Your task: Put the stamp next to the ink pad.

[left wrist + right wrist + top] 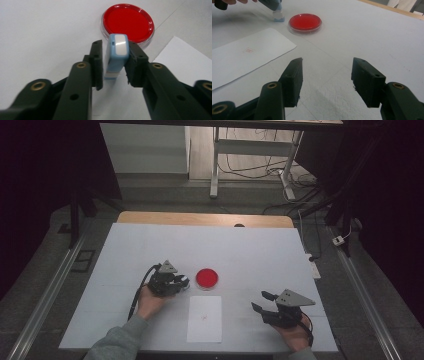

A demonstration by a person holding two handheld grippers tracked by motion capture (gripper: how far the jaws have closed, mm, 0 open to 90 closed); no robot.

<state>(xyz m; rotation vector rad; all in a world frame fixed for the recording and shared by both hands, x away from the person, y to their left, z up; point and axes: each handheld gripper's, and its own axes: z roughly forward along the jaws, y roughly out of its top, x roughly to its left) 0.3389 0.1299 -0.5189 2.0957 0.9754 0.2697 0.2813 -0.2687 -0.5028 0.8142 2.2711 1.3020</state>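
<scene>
A small blue and white stamp (116,57) stands upright on the white table, just beside a round red ink pad (128,22) in a clear dish. My left gripper (115,45) has the stamp between its jaws: the right pad is against it and a thin gap shows at the left pad. From above, the left gripper (181,283) sits just left of the ink pad (206,278). My right gripper (258,300) rests at the front right, open and with nothing between its jaws (327,61). Its view takes in the stamp (278,15) and ink pad (305,22) farther off.
A white sheet of paper (205,318) with a faint red mark (204,316) lies at the front middle, between the two hands. The white table (250,250) ends in a wooden edge at the back. Desk legs and cables are on the floor beyond.
</scene>
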